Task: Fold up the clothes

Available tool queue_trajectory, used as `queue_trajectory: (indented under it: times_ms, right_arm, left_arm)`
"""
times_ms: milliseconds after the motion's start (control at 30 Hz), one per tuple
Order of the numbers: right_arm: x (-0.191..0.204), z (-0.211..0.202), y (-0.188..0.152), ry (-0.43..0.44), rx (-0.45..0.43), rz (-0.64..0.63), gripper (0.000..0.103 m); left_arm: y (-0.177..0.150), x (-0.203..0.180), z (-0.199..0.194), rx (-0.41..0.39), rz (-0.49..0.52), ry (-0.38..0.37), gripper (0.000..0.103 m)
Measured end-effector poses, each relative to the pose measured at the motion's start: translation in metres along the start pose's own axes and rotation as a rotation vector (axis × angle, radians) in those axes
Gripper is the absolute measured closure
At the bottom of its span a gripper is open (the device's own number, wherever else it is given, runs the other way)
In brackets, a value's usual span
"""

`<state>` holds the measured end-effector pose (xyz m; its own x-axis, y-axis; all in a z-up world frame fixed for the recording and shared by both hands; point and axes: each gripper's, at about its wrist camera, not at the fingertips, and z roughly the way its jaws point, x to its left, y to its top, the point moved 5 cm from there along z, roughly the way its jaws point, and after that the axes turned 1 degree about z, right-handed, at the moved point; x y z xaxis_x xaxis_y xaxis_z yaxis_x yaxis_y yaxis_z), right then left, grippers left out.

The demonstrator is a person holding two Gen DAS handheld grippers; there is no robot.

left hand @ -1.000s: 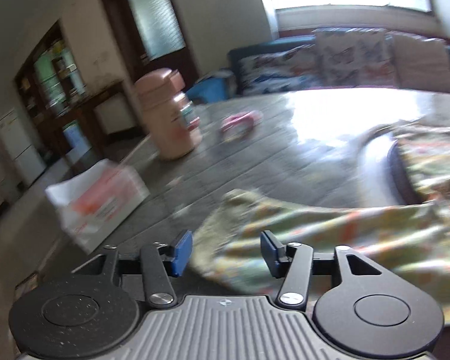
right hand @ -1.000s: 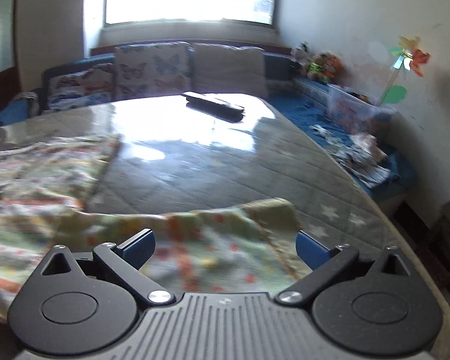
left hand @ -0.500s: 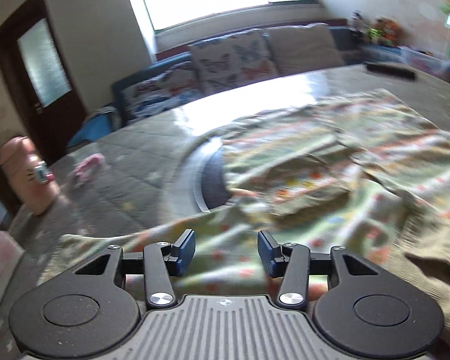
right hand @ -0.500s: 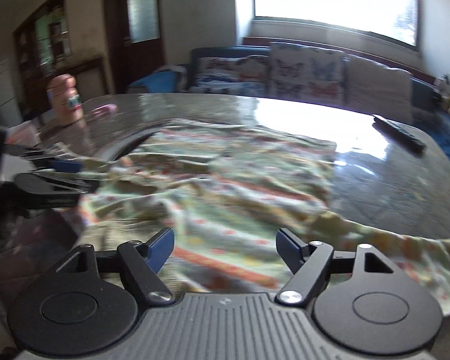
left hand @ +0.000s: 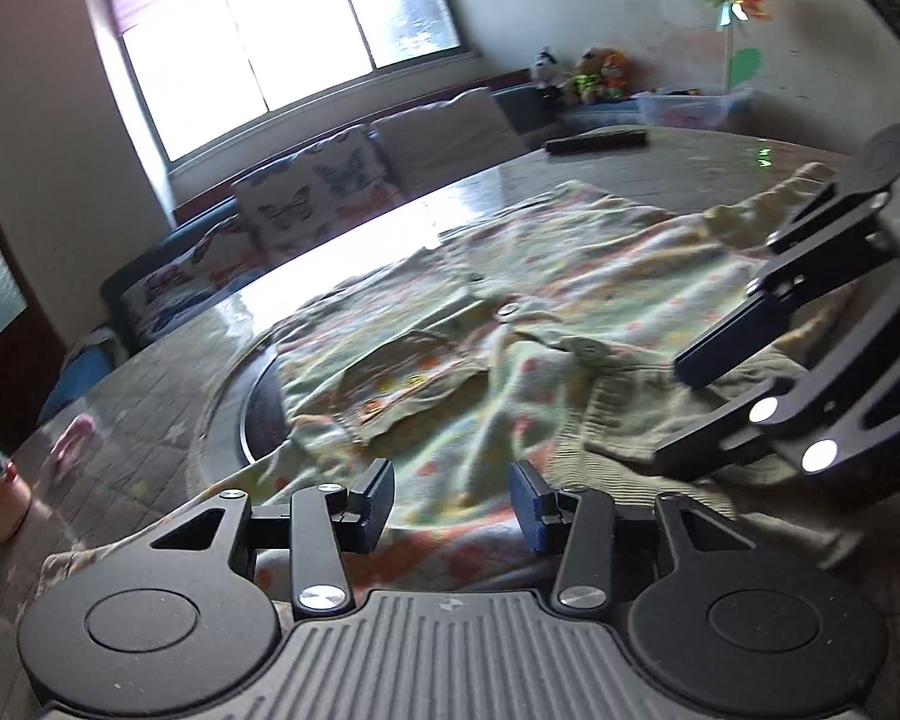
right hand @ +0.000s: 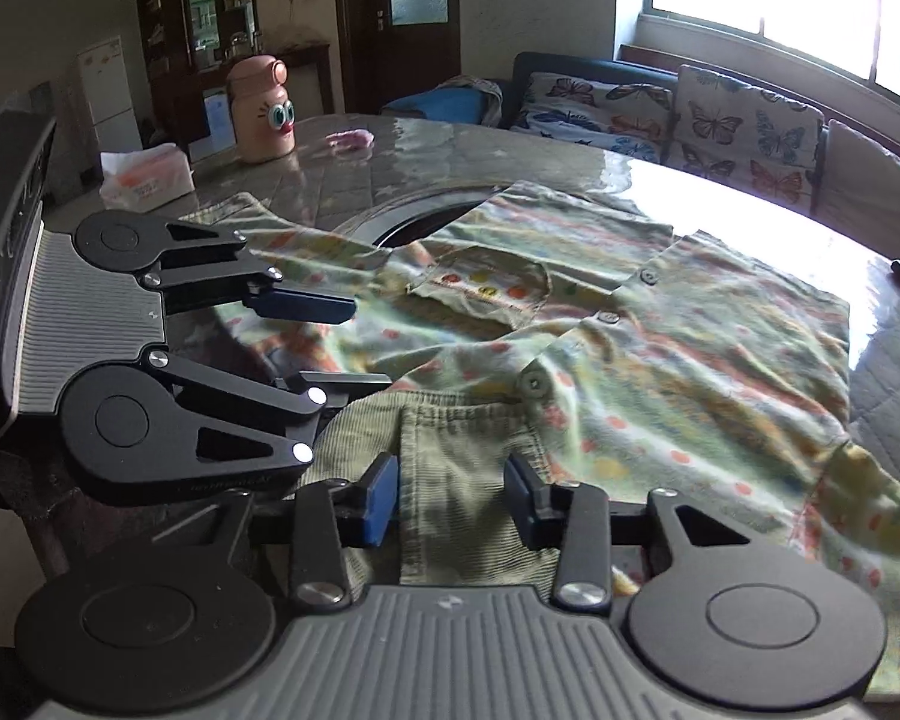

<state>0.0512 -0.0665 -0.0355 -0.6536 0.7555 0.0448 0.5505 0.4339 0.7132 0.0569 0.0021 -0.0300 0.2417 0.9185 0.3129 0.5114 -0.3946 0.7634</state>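
A green button-front shirt with coloured dots and stripes lies spread on the table, chest pocket up; it also shows in the left wrist view. Its ribbed corduroy collar lies at the near edge. My right gripper is open, its jaws either side of the collar. My left gripper is open over the shirt's near left part; it shows from the side in the right wrist view. The right gripper shows in the left wrist view at the right, over the collar.
A round turntable ring lies under the shirt on the glossy table. A pink bottle with eyes, a tissue pack and a small pink object stand far left. A remote lies far right. A sofa stands behind.
Both grippers have swung toward each other and now meet at the shirt's collar. The right gripper's jaws have narrowed. The shirt lies as before.
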Motion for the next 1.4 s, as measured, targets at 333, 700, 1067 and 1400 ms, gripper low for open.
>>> queue_trajectory:
  times_ms: [333, 700, 1067, 1400]
  right_arm:
    - [-0.013, -0.022, 0.005, 0.017, -0.062, 0.090, 0.101]
    - [-0.040, -0.049, 0.013, 0.044, -0.140, 0.242, 0.102]
    - [-0.026, -0.035, 0.010, 0.087, -0.101, 0.200, 0.102]
    - [-0.025, -0.039, 0.017, 0.141, -0.128, 0.212, 0.095]
  left_arm:
    - [0.013, 0.020, -0.006, -0.044, -0.082, -0.021, 0.058]
    - [0.013, 0.005, 0.013, 0.004, -0.127, -0.130, 0.062]
    - [0.011, -0.017, 0.005, -0.003, -0.093, -0.224, 0.061]
    - [0.010, -0.007, -0.025, -0.053, -0.072, -0.230, 0.059]
